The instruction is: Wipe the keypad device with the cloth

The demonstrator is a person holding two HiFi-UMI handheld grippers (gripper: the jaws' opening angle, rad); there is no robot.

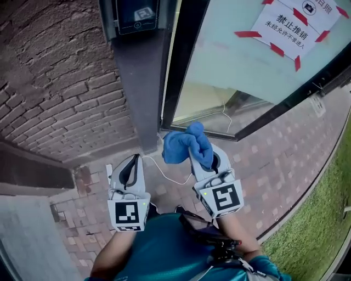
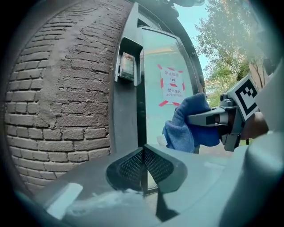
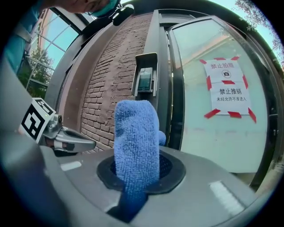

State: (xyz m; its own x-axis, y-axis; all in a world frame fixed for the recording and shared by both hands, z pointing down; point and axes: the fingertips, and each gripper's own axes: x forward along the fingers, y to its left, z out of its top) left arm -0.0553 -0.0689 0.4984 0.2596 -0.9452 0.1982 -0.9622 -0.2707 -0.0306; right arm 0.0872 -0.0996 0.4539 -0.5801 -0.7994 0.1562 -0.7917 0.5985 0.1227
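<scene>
Head view: both tongs held low before a brick wall (image 1: 55, 82) and a glass door (image 1: 247, 66).
The right tongs (image 1: 205, 159) are clamped on the blue cloth (image 1: 181, 144), which stands up out of the jaws. The left tongs (image 1: 131, 164) are closed with nothing between them. The keypad device (image 1: 137, 15) sits on the dark post (image 1: 137, 93) between wall and door, well apart from the cloth.
</scene>
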